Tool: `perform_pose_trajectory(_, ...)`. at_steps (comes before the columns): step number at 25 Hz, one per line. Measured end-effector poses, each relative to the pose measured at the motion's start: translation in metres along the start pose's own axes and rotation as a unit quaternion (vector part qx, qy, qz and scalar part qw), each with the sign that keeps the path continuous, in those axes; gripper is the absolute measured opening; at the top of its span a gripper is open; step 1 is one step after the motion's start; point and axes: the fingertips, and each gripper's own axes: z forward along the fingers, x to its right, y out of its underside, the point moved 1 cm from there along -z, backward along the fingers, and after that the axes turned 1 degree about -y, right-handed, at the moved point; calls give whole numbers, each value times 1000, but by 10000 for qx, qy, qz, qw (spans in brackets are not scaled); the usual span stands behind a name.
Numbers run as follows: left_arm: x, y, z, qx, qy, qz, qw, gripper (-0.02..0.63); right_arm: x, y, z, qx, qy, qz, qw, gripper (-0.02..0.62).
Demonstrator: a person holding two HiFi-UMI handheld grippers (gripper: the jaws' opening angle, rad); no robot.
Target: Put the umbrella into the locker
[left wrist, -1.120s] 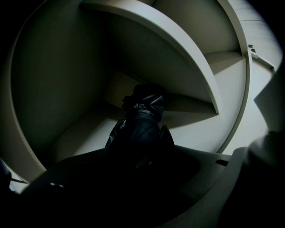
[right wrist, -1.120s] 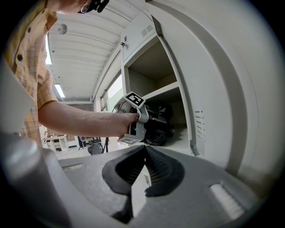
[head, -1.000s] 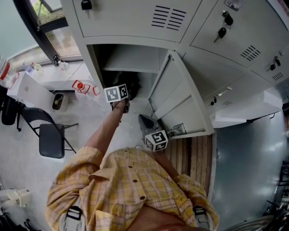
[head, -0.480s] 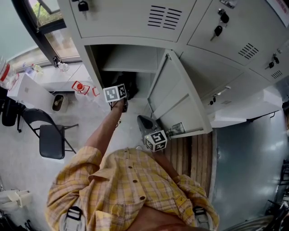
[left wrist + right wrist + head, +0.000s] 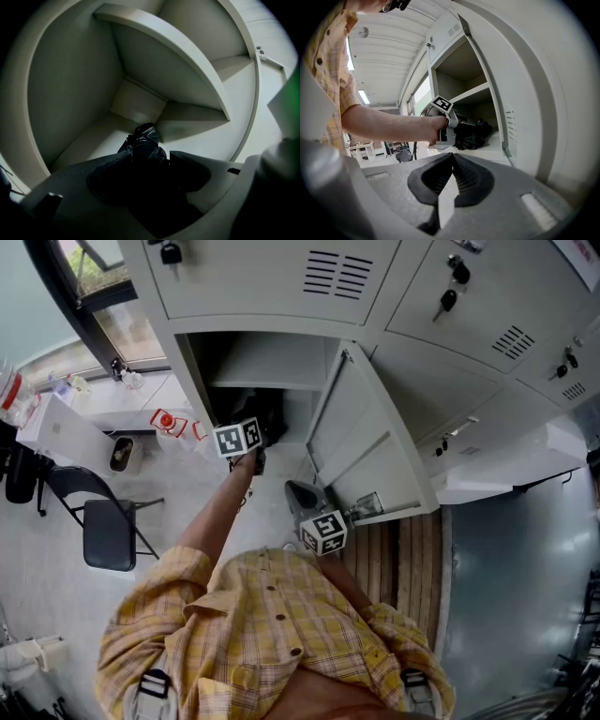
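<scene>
The left gripper clamped the black umbrella inside the open locker, while the right gripper hung closed and empty.

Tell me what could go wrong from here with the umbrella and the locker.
1. The left gripper's jaws are shut on the umbrella near the front of the locker. Let go here, it might slide out or block the door.
2. The shelf sits close above, so lifting while pulling out could knock the gripper against it.
3. The right gripper, shut and empty, hangs by the open door and could bump it.
</scene>
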Motion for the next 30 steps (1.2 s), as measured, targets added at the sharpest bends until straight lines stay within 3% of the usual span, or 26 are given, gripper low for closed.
perform_pose_trajectory(20, 19, 2, -44, 217, 127, 422, 9988, 239, -25, 1, -5, -18, -78, -17, 10000, -3)
perform_pose_trajectory(25, 20, 6, -62, 294, 152, 415, 9986, 164, -33, 2, -8, -8, -42, -22, 10000, -3)
perform_pose_trajectory(30, 26, 12, -79, 345, 162, 752, 9964, 47, -39, 4, -12, -9, 9, 2, 10000, -3)
